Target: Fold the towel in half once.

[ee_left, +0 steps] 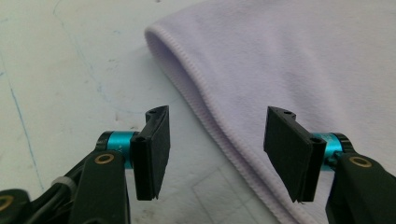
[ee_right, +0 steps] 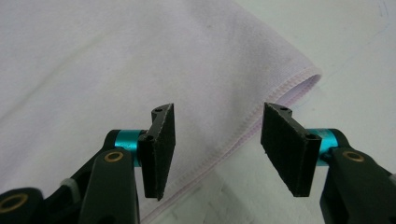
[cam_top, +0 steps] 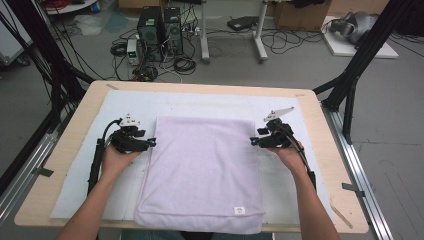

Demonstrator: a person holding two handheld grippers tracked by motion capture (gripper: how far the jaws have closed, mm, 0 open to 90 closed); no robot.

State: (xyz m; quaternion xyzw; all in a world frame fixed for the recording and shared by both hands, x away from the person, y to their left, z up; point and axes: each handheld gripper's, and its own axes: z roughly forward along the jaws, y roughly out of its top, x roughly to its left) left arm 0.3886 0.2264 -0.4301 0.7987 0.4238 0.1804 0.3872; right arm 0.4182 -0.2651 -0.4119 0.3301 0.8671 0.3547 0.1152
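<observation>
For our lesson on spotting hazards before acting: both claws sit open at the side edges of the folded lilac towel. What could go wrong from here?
1. The left claw and right claw are open astride the folded towel edges; closing shallowly may catch only the top layer, so the fold could come apart.
2. The towel's near edge overhangs the table; an uneven pull might drag it off.
3. The white mat beneath could get pinched along with the towel.
</observation>
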